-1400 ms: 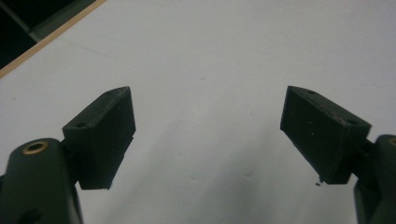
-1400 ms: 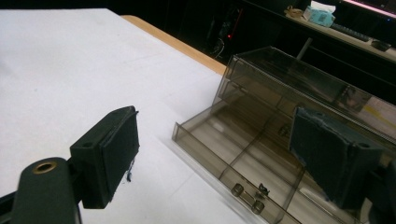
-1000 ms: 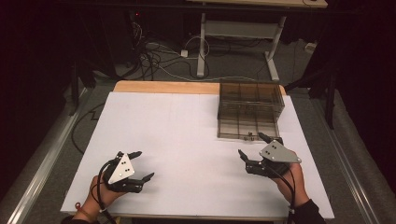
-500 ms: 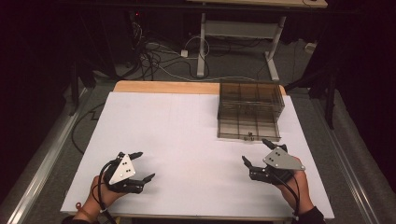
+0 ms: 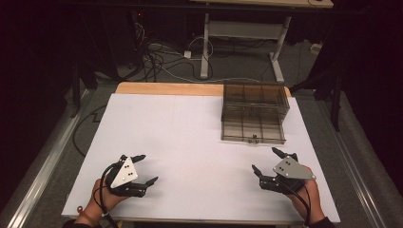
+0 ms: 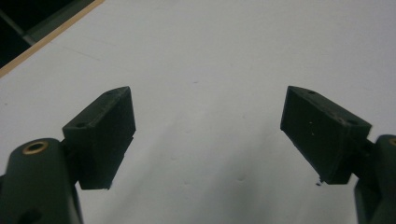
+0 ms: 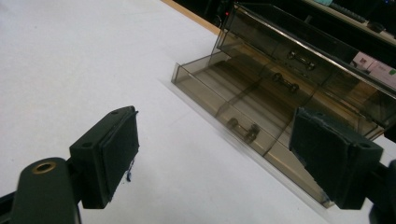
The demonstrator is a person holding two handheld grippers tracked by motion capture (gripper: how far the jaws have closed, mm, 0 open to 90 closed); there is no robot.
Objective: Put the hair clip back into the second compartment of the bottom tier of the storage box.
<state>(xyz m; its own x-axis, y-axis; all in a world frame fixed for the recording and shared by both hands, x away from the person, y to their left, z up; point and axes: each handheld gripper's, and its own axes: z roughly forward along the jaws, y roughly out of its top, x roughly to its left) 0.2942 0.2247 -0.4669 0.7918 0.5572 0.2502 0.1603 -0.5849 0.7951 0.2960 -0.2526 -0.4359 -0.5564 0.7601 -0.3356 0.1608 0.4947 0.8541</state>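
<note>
While both grippers hang idle near the table's front edge, the work in hand looks to be the drawer box.

High view, box: smoky clear plastic box (image 5: 254,114) at the table's (image 5: 190,137) far right corner, its bottom drawer pulled partly out.
High view, right gripper: right gripper (image 5: 271,166) sits just short of the box, apart from it, jaws spread and holding nothing.
High view, left gripper: left gripper (image 5: 142,168) is well left of the box, jaws released, empty.
Left gripper view: bare white tabletop (image 6: 219,70) lies between the spread jaws; the box is not ahead of it.
Right gripper view, drawer: open drawer (image 7: 243,116) lies just beyond the jaws, with a small handle (image 7: 242,129) on its front wall.
Handling, judged: thin, stiff, slick plastic, probably light; the whole box may slide if a drawer is pushed hard.
Hold, judged: pinch the handle, or press flat on the drawer front.
In the way: nothing lies between the right gripper and the box; cables (image 5: 161,61) lie on the floor beyond the table.
</note>
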